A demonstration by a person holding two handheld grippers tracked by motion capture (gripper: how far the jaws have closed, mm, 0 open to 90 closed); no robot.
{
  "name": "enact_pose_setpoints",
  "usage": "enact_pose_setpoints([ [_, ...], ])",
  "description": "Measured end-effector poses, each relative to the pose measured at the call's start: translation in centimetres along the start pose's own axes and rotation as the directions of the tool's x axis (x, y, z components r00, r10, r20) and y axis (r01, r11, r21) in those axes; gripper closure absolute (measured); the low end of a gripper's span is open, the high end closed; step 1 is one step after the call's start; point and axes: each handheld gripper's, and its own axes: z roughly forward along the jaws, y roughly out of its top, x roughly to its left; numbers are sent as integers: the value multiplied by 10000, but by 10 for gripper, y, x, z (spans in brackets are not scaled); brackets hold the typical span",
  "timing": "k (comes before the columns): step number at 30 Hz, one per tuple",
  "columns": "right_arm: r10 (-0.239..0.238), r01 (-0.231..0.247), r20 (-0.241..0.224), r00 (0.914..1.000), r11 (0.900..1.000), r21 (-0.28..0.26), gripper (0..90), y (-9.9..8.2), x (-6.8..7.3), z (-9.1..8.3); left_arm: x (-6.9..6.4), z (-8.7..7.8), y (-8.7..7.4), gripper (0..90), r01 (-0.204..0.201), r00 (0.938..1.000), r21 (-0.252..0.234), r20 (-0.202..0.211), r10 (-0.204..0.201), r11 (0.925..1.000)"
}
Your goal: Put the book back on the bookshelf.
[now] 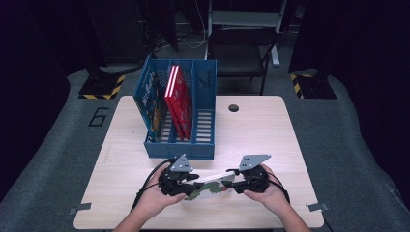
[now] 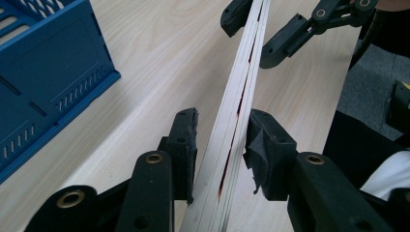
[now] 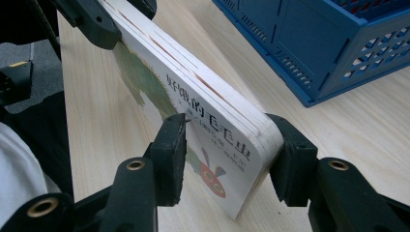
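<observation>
The right hand-held gripper (image 3: 227,150) pinches one end of a thick board book (image 3: 193,101), its pads pressing on the front cover and the back. The left hand-held gripper (image 2: 220,145) straddles the other end: one pad touches the book's face, while the other looks just shy of it, so a full clamp cannot be confirmed. In the high view the book (image 1: 209,186) hangs between both hand-held grippers, low over the near edge of the worktop (image 1: 270,135), edge up and tilted. Behind it stands a blue file rack (image 1: 203,145), with red books (image 1: 178,99) already upright in its middle slot and a blue-covered one (image 1: 151,104) in the left. Judging by this, the book is picked up but not yet filed; it must be carried over and lowered into a free slot.
</observation>
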Motion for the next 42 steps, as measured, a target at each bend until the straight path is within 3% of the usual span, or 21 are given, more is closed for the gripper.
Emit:
enact_pose_setpoints([
  [8,20,-20,-31,10000,10000,-34,508,0,1,0,-1,1,4,689,-280,9995,427,142,275,9987],
  [9,-150,149,-82,9999,9999,-19,508,0,0,0,-1,1,5,689,-334,9994,497,121,329,9982],
  [19,81,-81,22,10000,10000,-40,452,-1,0,0,-3,3,8,747,-296,9977,744,627,249,9968],
  [25,13,-13,-4,10000,10000,-76,458,-2,-1,0,-3,6,12,726,-290,9982,907,545,241,9955],
  [29,2,-2,8,10000,10000,-89,458,-2,0,0,-9,15,12,639,-437,9975,1085,594,374,9931],
  [35,9,-10,-27,10000,9999,-112,459,-3,-1,-1,-8,15,13,727,-454,9983,1169,417,407,9921],
  [42,83,-83,7,10000,9999,-143,459,-3,0,0,-8,15,13,746,-472,9984,1177,372,431,9919],
])
